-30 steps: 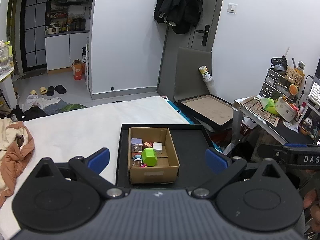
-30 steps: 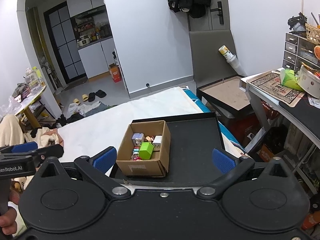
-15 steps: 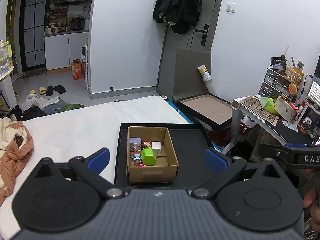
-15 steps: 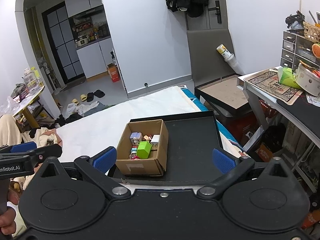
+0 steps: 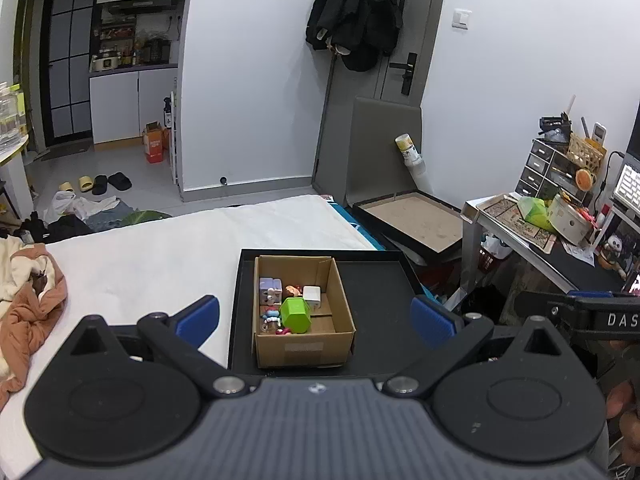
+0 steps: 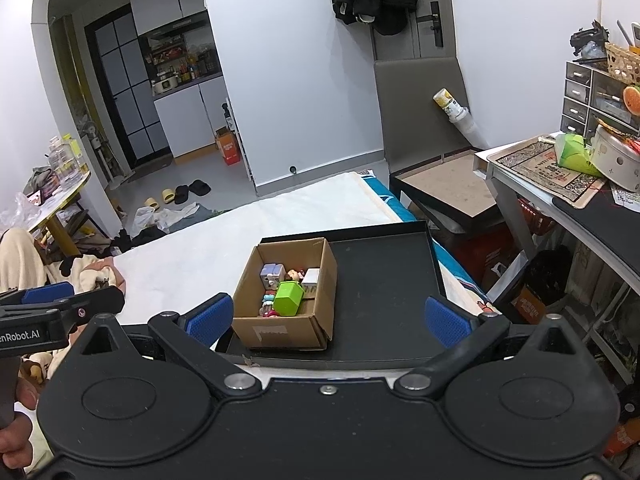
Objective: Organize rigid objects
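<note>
Left wrist view, cardboard box [image 5: 304,336] long axis pointing away, both hand-held grippers [image 5: 315,315] [image 6: 327,315] released, empty.

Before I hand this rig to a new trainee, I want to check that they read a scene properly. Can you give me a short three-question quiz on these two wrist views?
1. True or false: the green block lies inside the cardboard box.
2. What does the cardboard box stand on? A. the white bed sheet B. the black tray C. the desk
3. Fill in: both the left gripper and the right gripper have their jaws ____ and hold nothing.

Key: 1 true; 2 B; 3 open.
</note>
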A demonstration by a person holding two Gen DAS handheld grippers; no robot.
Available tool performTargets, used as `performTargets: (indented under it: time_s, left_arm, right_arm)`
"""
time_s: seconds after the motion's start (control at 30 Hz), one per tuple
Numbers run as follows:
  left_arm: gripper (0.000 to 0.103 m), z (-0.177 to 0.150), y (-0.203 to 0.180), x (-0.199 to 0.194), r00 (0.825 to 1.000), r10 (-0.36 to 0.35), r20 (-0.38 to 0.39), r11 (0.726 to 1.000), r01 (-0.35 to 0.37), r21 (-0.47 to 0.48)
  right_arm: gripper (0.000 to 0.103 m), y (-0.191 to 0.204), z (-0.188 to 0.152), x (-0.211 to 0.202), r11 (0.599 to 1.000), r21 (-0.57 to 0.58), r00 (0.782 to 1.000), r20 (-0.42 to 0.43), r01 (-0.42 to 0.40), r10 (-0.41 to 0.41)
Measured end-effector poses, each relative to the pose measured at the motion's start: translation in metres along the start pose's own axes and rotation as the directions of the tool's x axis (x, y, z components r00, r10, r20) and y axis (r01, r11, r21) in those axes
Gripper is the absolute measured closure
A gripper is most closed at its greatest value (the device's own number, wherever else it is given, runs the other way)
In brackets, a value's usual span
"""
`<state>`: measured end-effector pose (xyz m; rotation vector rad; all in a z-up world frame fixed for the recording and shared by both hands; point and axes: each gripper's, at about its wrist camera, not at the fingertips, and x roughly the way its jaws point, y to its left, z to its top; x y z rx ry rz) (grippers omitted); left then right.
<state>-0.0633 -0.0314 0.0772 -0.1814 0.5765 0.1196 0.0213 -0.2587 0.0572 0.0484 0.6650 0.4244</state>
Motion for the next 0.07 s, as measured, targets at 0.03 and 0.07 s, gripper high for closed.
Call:
performTargets:
  time_s: [0.03, 0.07]
  left_arm:
    - [0.002, -0.0010, 0.0000, 0.0000, 1.000, -0.001, -0.001, 1.000, 0.001, -0.001]
    - [0.002, -0.0019, 0.0000, 0.0000, 1.000, -0.001, -0.001, 1.000, 0.001, 0.001]
  right_arm:
    - [0.000, 0.0002, -0.0004, 0.0002, 1.000, 0.001, 1.000, 0.000, 0.000, 0.000]
    - [0.000, 0.0002, -0.0005, 0.0002, 1.000, 0.000, 1.000, 0.000, 0.000, 0.000]
